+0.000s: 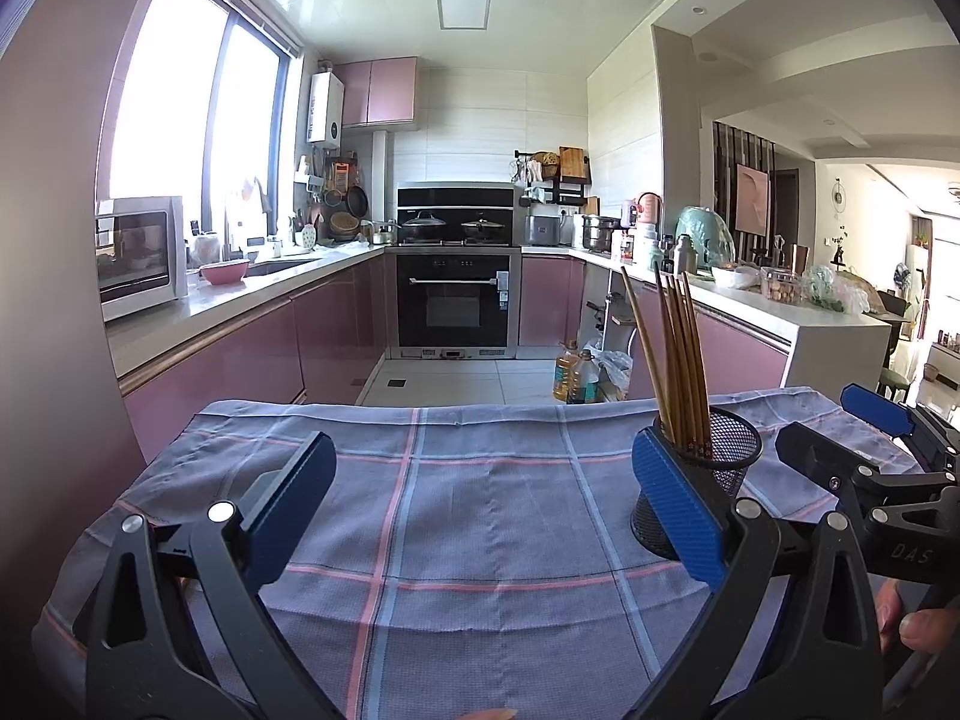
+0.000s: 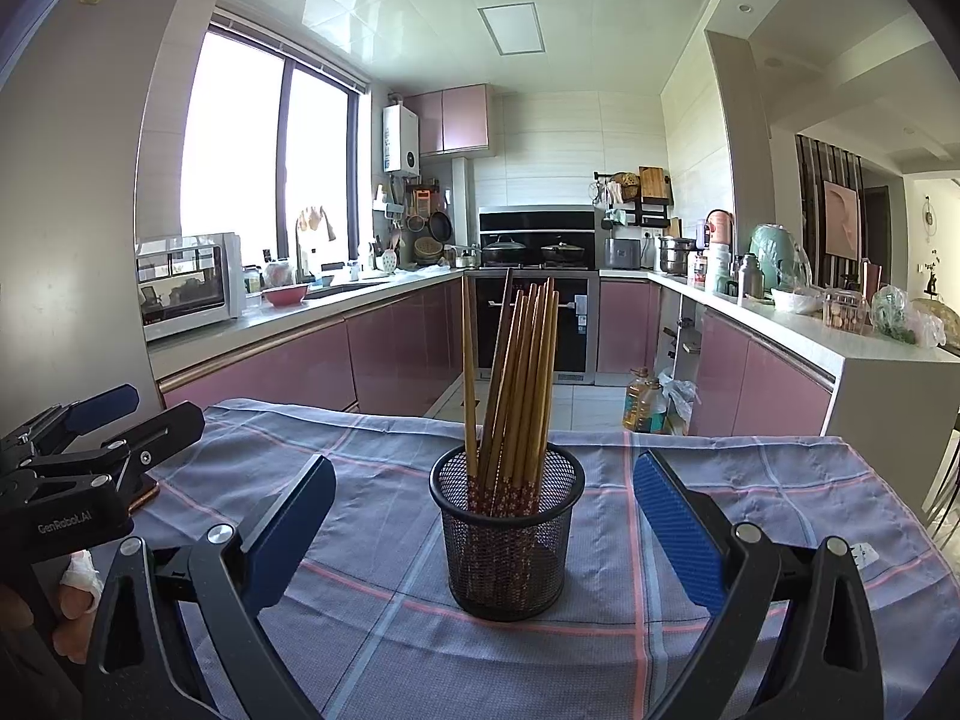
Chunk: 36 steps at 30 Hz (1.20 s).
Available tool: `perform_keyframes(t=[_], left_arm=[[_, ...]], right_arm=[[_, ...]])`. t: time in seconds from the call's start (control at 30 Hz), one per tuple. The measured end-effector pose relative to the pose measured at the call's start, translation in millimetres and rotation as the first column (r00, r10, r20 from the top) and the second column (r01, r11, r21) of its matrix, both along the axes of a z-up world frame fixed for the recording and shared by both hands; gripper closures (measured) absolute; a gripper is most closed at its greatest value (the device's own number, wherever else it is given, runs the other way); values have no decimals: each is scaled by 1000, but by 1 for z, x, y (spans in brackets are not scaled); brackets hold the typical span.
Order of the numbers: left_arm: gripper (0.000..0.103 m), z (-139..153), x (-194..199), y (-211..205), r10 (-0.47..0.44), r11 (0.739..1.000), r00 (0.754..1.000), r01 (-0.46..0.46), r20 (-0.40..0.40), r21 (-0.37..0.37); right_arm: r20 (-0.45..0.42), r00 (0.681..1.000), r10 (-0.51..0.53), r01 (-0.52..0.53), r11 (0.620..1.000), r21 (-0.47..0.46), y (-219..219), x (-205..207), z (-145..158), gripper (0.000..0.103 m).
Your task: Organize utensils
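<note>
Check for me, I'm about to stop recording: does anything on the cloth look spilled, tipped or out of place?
Nothing stands out. The mesh cup stands upright on the checked cloth, and the chopsticks are all inside it.

one mesh holder (image 2: 507, 531), about nine chopsticks (image 2: 521, 384)

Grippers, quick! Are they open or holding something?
Left gripper: open, holding nothing.
Right gripper: open, holding nothing; the mesh cup of chopsticks stands between its fingers.
</note>
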<state>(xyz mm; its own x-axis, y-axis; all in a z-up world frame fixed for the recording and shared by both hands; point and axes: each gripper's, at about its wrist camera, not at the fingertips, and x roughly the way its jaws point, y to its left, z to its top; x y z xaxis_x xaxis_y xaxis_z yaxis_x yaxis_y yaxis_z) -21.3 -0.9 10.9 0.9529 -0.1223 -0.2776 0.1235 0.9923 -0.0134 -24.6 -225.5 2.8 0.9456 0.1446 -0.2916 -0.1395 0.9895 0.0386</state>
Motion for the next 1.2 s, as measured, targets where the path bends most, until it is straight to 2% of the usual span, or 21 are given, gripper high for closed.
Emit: perform_keyframes(t=[1.2], left_arm=[[6, -1, 2, -3, -5, 1000, 1000, 5, -2, 3]], right_arm=[[-4, 1000, -3, 3, 1000, 14, 1, 2, -2, 7]])
